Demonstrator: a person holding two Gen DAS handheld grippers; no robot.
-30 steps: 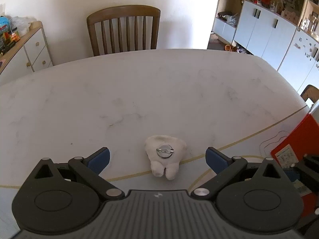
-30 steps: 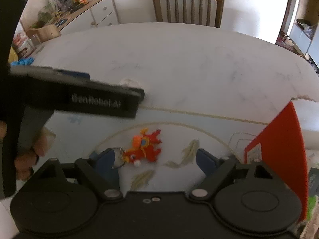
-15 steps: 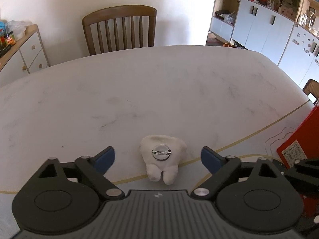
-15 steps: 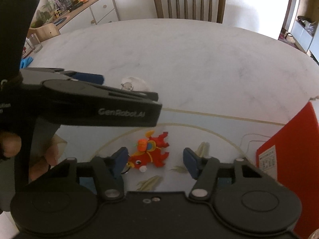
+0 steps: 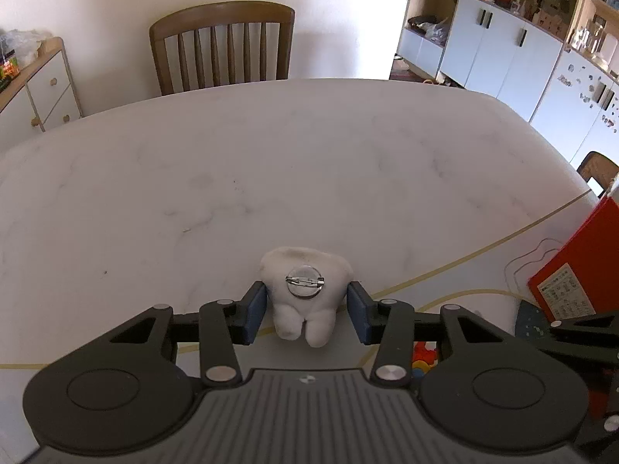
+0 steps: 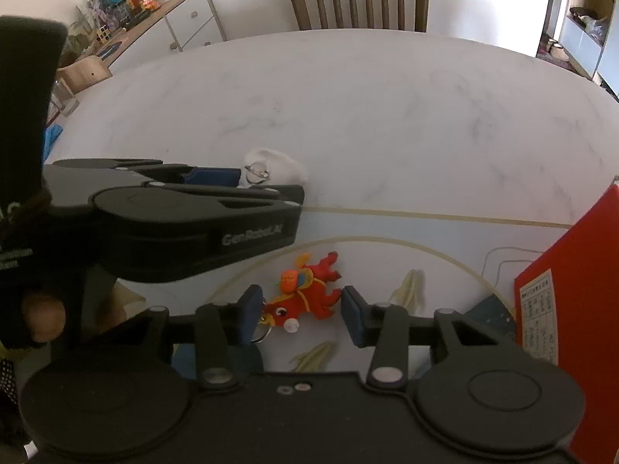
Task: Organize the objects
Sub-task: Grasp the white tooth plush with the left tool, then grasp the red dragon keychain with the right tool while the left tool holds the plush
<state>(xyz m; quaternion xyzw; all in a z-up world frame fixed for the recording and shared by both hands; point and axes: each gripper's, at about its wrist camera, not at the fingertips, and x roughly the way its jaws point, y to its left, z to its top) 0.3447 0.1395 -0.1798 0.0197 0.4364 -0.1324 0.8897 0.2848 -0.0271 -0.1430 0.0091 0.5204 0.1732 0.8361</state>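
A white tooth-shaped plush (image 5: 305, 295) with a round metal pin on its upper side is seen lying on the table (image 5: 271, 162), at the gold line that edges a pale mat (image 6: 387, 232). The left tool (image 5: 306, 311) is set around it, its jaws closing with the plush between them; the blue pads (image 5: 255, 311) appear to be just meeting its sides, though firm pressure cannot be confirmed. The right tool (image 6: 301, 311) is likewise closing on a red dragon toy (image 6: 305, 294) lying on the mat, one pad at the head, the other just beside the tail. Both toys are straddled across their narrow width, probably so that a soft body can be pinched evenly. A red box (image 6: 572, 309) is cut off at the right edge, its label too small to be read. The dragon's key ring is partly hidden behind the pad, and the hand (image 6: 38, 313) carrying the left tool is only partly shown.
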